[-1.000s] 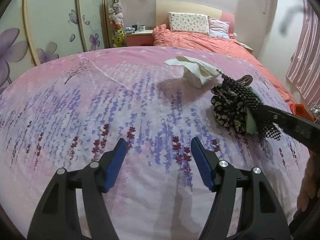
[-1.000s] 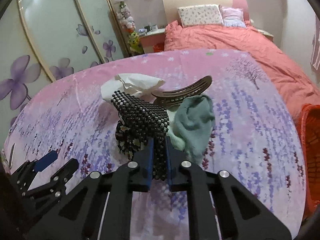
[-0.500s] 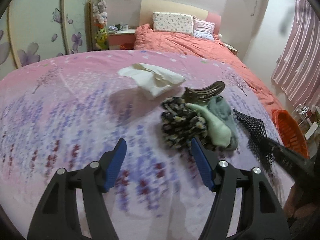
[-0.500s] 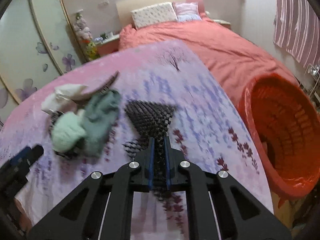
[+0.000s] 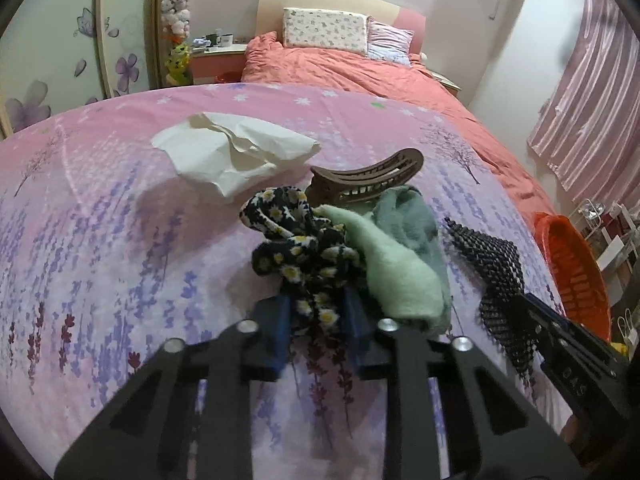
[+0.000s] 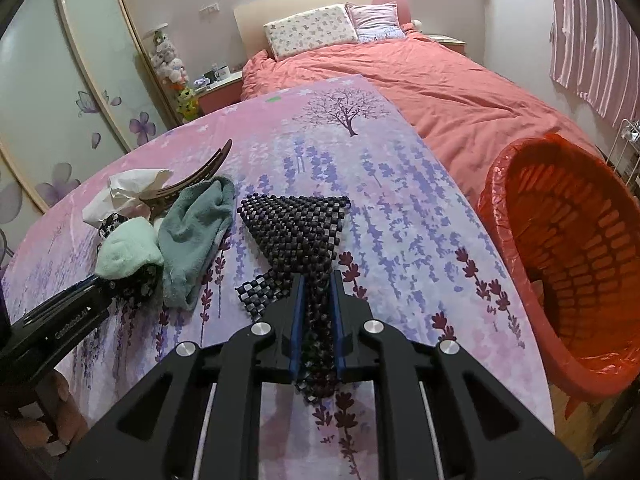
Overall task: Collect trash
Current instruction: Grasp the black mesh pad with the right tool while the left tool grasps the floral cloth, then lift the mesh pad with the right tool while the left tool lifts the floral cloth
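My left gripper (image 5: 318,320) is shut on a black daisy-print cloth (image 5: 298,244) on the pink floral table. Beside the cloth lie a light green sock (image 5: 394,276), a teal sock (image 5: 408,216), a brown hair claw (image 5: 372,178) and crumpled white paper (image 5: 236,154). My right gripper (image 6: 316,312) is shut on a black beaded mat (image 6: 298,226), which rests on the table right of the pile; it also shows in the left wrist view (image 5: 494,272). An orange basket (image 6: 576,248) lined with a red bag stands off the table's right edge.
A bed with a coral duvet (image 6: 436,80) lies behind the table. Wardrobe doors with flower prints (image 5: 76,52) stand at the left. A pink curtain (image 5: 592,92) hangs at the right. A nightstand (image 5: 218,60) stands by the bed.
My left gripper moved forward and shut on the daisy-print cloth. My right gripper carried the beaded mat off the pile to the right, toward the orange basket.
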Available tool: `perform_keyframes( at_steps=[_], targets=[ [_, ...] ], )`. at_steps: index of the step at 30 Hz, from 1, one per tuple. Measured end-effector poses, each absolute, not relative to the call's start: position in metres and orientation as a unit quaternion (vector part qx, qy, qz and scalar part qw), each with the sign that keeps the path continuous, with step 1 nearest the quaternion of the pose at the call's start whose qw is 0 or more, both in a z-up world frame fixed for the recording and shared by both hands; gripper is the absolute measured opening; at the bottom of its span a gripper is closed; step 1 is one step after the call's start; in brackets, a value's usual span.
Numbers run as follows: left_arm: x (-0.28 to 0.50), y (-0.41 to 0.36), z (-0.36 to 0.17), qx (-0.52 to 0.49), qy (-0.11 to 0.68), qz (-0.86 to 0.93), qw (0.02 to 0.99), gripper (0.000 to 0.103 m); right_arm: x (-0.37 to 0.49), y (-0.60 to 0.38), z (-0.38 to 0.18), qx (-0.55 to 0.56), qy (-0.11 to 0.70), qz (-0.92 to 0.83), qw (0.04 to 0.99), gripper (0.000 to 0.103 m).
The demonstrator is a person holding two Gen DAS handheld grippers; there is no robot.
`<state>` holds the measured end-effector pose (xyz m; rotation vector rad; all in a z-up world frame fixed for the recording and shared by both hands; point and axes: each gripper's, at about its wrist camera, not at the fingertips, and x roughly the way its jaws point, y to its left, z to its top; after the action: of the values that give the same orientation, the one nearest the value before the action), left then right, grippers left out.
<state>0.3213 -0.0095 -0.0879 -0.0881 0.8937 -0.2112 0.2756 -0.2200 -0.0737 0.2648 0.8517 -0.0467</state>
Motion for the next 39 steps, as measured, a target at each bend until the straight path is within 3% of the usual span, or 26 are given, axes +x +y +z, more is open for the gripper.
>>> perform_keyframes(
  at_steps=[8,12,16,39],
  targets=[
    [0.284,0.050,-0.085,0.000,0.424,-0.070,0.903,0.016,0.275,-0.221,-0.075,0.128,0.412,-0.020,0.902,0.015],
    [0.283,0.078,-0.089,-0.011,0.428,-0.045,0.902,0.036,0.275,-0.219,-0.075,0.116,0.413,-0.025,0.903,0.015],
    [0.283,0.081,-0.089,-0.011,0.431,-0.037,0.902,0.041,0.274,-0.223,-0.076,0.129,0.413,-0.022,0.901,0.018],
    [0.283,0.081,-0.090,-0.020,0.432,-0.030,0.901,0.042,0.271,-0.230,-0.077,0.125,0.416,-0.026,0.900,0.022]
  ],
)
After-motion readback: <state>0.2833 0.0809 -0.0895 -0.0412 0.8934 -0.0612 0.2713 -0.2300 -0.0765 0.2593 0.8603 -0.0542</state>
